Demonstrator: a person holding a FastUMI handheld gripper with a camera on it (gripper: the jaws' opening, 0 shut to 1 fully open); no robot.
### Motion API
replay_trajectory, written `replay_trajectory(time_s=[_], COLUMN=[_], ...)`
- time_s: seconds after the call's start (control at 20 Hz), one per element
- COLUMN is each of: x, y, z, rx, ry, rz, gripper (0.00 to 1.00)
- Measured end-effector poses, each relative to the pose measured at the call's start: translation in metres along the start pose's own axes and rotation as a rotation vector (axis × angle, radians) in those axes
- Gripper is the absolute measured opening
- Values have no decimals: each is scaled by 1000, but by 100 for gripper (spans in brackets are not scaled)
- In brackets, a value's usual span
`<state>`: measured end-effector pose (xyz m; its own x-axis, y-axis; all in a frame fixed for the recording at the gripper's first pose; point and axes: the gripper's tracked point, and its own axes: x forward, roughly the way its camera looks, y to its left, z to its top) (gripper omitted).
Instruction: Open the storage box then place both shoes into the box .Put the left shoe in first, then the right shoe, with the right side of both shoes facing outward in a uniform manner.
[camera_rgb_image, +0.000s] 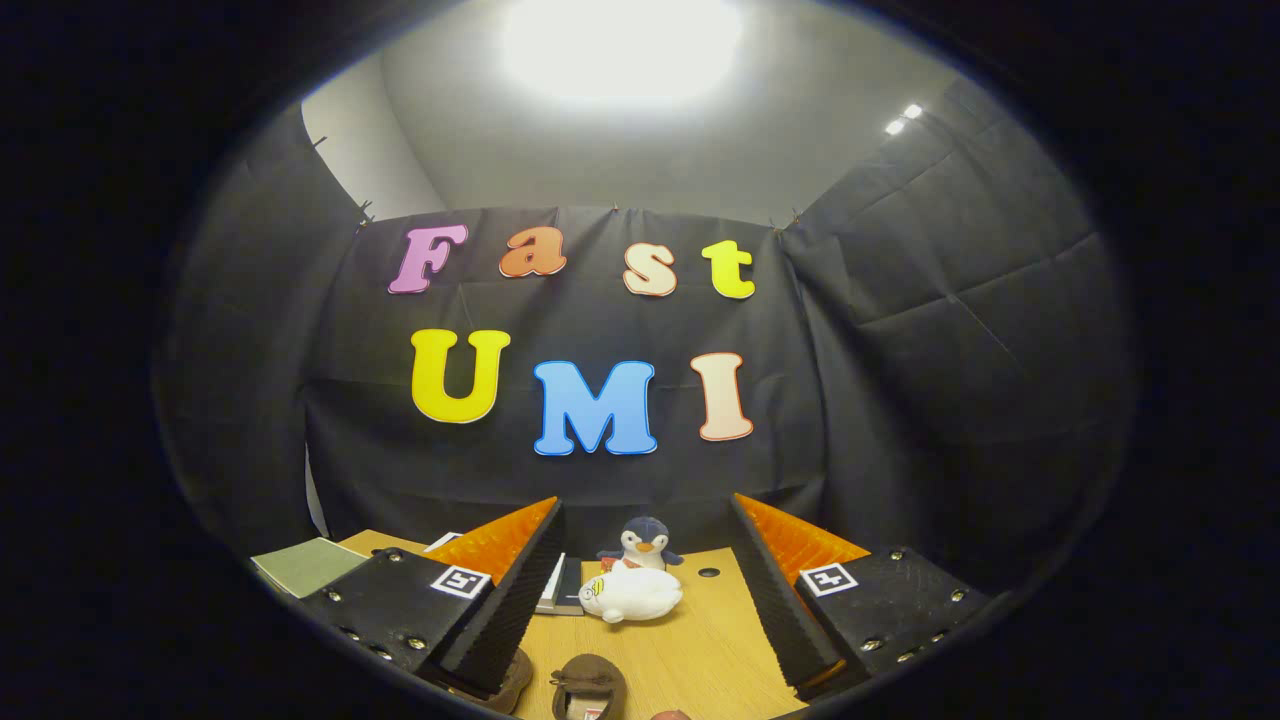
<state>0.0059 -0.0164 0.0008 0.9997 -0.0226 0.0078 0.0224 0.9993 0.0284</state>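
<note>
On the desk (700, 640), count-wise: two plush toys, a couple of books, one greenish notebook, and two brown shoes as far as I can tell. The tool (640, 590) is wide open, its two fingers spread apart with nothing between them but bare wood.

Just ahead of the fingers lies a white plush seal (632, 593), flopped on its side, and right behind it, touching or nearly so, a small plush penguin (643, 543) sits upright. Both look soft and rounded.

The shoes sit low, near the fingers' base. One brown shoe (588, 685) lies between the fingers, fuzzy suede-looking, with its opening facing up. The second shoe (510, 680) pokes out from under the left finger, mostly hidden. Can't tell which is left or right.

Beyond the left finger there's a stack of books (560, 590) and further left the green notebook (305, 565), flat with a matte cover.

The desk is light wood grain, smooth, with a small dark round hole (709, 573) toward the back. The booth has black cloth walls (950, 350), creased, under a pale ceiling with one bright light (620, 40).
</note>
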Motion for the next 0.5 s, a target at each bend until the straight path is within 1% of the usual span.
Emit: replay_trajectory(time_s=[0.25, 0.5], x=[5, 5], y=[13, 41], z=[-1, -17], rx=[3, 20], ry=[-9, 20], rz=[30, 79], gripper=[97, 97])
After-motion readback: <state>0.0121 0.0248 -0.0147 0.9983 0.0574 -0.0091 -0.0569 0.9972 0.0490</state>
